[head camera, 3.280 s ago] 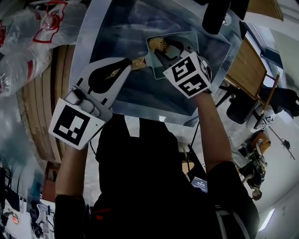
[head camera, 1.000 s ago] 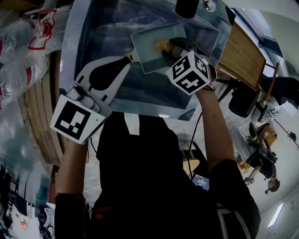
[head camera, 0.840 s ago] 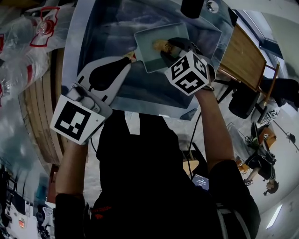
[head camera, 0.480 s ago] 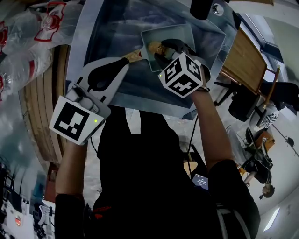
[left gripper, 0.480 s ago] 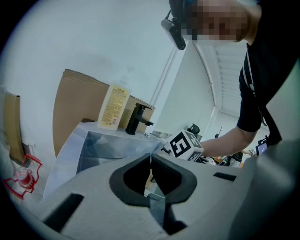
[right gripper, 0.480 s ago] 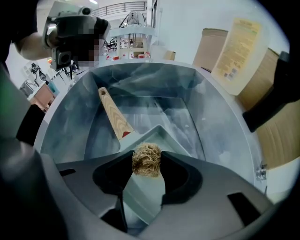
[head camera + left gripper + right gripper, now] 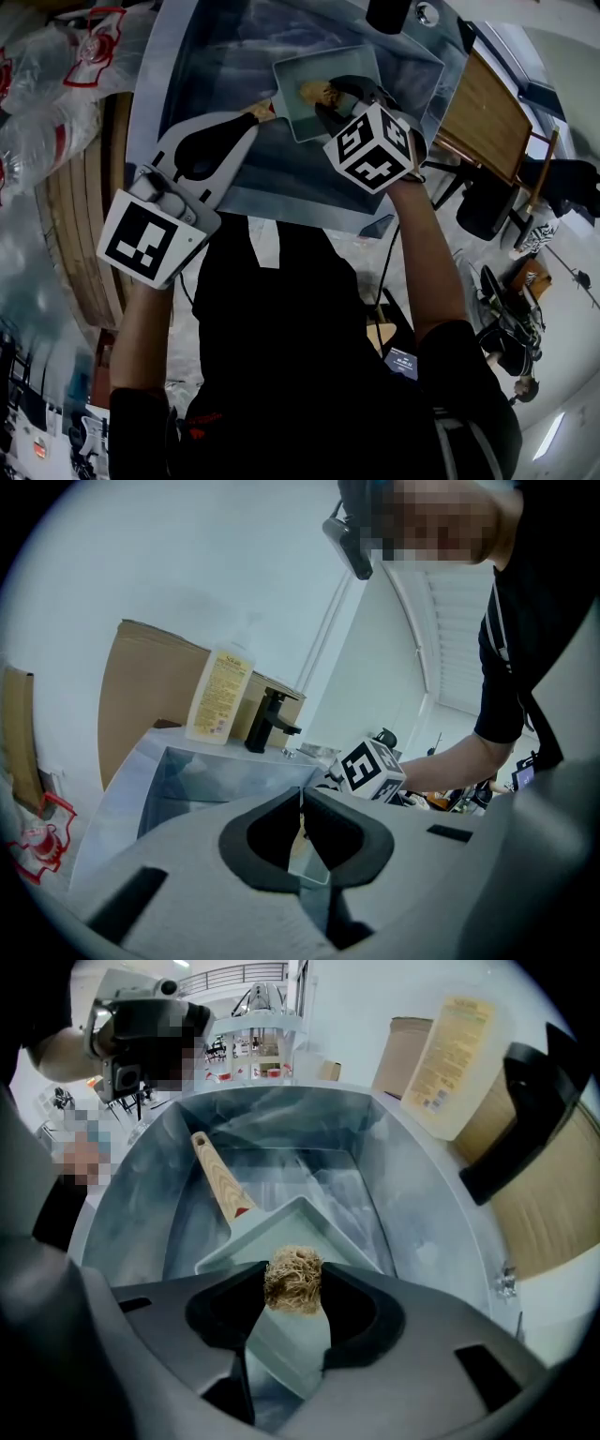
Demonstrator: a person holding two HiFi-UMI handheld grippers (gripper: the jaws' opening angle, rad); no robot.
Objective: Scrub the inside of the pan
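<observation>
While scrub looks mid-way: scourer is in over the pan, so I judge the scrubbing is under way, not finished.
Done: hard to say; visible pan (image 7: 281, 1232) floor looks pale and plain, no obvious grime, no suds or water seen.
Left: most likely more passes over floor and side walls; the part of the floor under the jaws is hidden, so I can't rate it.
Right gripper (image 7: 294, 1283): jaws closed in on a tan fibrous scourer (image 7: 292, 1274), which is pinched at both sides and sticks out past the tips.
Left gripper (image 7: 302, 803): jaws brought together at the tips, only a sliver of gap, nothing seen in them.
Pan place: square, lying in the steel sink (image 7: 412, 1194), centre of right gripper view, upper middle of head view.
Handle: wooden handle (image 7: 217, 1180) runs to the upper left of right gripper view; its far end looks bare there, no gripper on it.
Pan vs tool: scourer sits over the lower part of the pan floor, inside the rim; touching or just above, cannot tell.
Left gripper vs pan: in head view the tips lie just beside the handle, left of the pan.
Risk: with the pan unheld, I judge it may slide under scrubbing.
</observation>
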